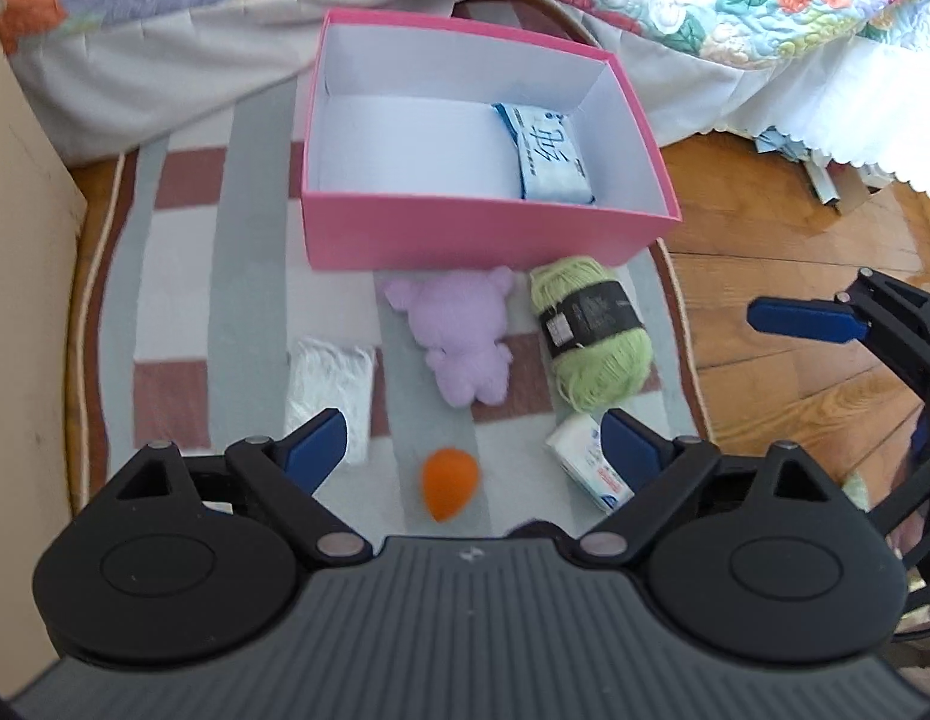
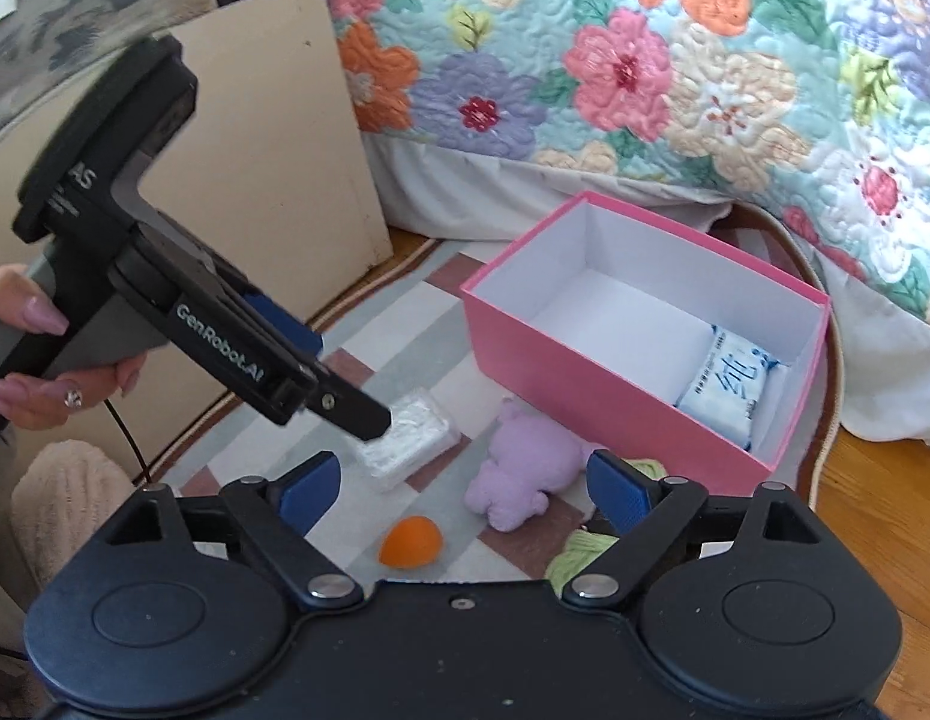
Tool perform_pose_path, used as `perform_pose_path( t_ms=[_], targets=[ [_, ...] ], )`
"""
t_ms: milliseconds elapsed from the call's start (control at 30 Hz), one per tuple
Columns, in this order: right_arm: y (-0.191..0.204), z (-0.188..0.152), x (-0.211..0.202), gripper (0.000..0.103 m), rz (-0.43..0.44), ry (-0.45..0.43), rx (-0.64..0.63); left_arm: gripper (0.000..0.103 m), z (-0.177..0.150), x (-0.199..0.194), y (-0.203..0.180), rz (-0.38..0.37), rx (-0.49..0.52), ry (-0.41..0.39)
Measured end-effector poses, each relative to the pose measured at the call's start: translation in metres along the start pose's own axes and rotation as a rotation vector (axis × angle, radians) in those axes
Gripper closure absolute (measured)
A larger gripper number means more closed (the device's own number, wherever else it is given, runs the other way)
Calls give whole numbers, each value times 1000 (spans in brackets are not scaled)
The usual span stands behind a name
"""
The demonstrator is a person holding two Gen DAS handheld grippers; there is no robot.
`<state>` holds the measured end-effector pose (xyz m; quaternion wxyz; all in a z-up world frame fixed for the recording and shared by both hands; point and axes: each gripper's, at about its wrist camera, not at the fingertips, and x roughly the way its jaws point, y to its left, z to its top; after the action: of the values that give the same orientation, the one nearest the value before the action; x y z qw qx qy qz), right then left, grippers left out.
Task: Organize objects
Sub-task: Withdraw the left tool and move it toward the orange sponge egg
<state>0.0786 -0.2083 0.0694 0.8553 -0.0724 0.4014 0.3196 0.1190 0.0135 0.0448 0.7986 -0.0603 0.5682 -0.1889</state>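
The open pink cardboard box (image 1: 465,237) with a white interior stands on the far part of the striped woven rug (image 1: 183,300), beside the bed with the floral quilt (image 2: 645,72). One blue-and-white soft tissue pack (image 1: 549,153) already lies in the box's right end. Five items lie on the rug in front of the box.

Handling properties, judged by appearance:
- Lilac plush bear (image 1: 459,336): light, soft, compressible. Pinch across the torso; limbs would fold away.
- Green yarn ball with a dark paper band (image 1: 591,336): light, springy. Grip at the band, where it looks firmest; loose strands may snag.
- White clear-wrapped flat packet (image 1: 330,384): film is probably slippery. Take across the short side.
- Small white tissue pack with red and blue print (image 1: 585,462): soft, crushable; grip the narrow width.
- Orange egg-shaped sponge (image 1: 450,483): very light, rounded, likely to squirt out; close on its widest part.

Left hand-held gripper (image 1: 471,450): jaws spread, nothing between them, above the near items. Right hand-held gripper (image 2: 462,483): jaws spread, empty, near the bear and the yarn.
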Motion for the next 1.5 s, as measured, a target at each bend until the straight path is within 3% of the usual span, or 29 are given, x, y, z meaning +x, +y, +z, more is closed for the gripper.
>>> perform_pose_path(
  t_ms=[167, 333, 400, 667, 933, 1033, 1267, 1433, 1500],
  targets=[
    [-2, 0, -7, 11, -121, -74, -26, 6, -9, 0, 7, 6, -26, -14],
    [-17, -3, -10, 11, -214, -145, 68, 3, -18, 5, 13, 41, -32, -21],
    [-23, -3, -5, 11, -228, -105, 82, 3, -21, 10, 17, 46, -46, -16],
    [-36, -14, 20, 11, -128, 65, 195, 2, -28, 24, 39, -7, -196, -14],
    [-8, -20, 32, 11, -13, 101, 86, 7, -38, 39, 34, 98, -102, 18],
    [0, -29, 28, 11, 12, 112, 17, 7, -44, 35, 27, 167, -43, -3],
    [2, -39, 50, 11, 25, 144, 12, 7, -51, 49, 34, 28, -85, 15],
    [24, -47, 78, 11, 32, 170, -98, 7, -60, 66, 45, -41, -130, 15],
    [34, -52, 86, 16, 34, 157, -166, 8, -64, 64, 47, -58, -97, -40]
  ],
)
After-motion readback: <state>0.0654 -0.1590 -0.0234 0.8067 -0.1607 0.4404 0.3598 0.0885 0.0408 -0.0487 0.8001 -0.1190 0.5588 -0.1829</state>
